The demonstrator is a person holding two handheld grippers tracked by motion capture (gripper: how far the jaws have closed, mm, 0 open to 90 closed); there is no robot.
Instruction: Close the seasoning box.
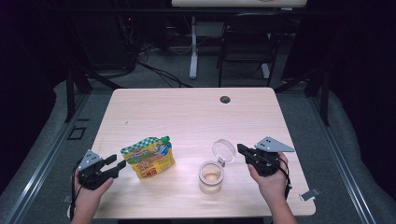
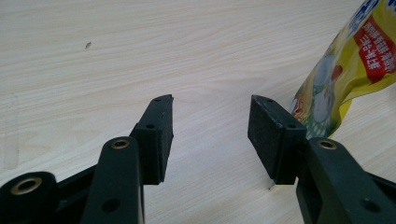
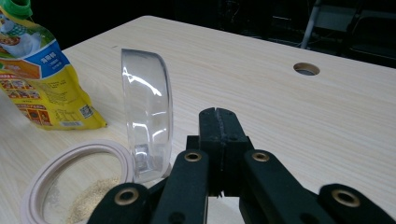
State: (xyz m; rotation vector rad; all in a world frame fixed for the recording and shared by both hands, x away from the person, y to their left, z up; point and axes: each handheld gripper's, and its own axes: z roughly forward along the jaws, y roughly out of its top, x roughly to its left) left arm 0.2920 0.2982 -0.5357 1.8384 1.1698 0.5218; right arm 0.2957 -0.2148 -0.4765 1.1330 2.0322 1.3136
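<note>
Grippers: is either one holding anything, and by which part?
Nothing is held. The left gripper is open beside the pouch; the right gripper is shut on nothing.

Pale matt wood grain is being shown by the worktop (image 1: 187, 116). Glossy printed plastic is being displayed by the pouch (image 1: 148, 158). The jar (image 1: 211, 177) and its lid (image 3: 147, 116) are being seen as clear, smooth, shiny; its rim is looking pale matt.

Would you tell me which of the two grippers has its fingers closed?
The right gripper, beside the jar's raised clear lid: its fingers meet with nothing between them. The left gripper, by the yellow pouch, is spread open.
</note>
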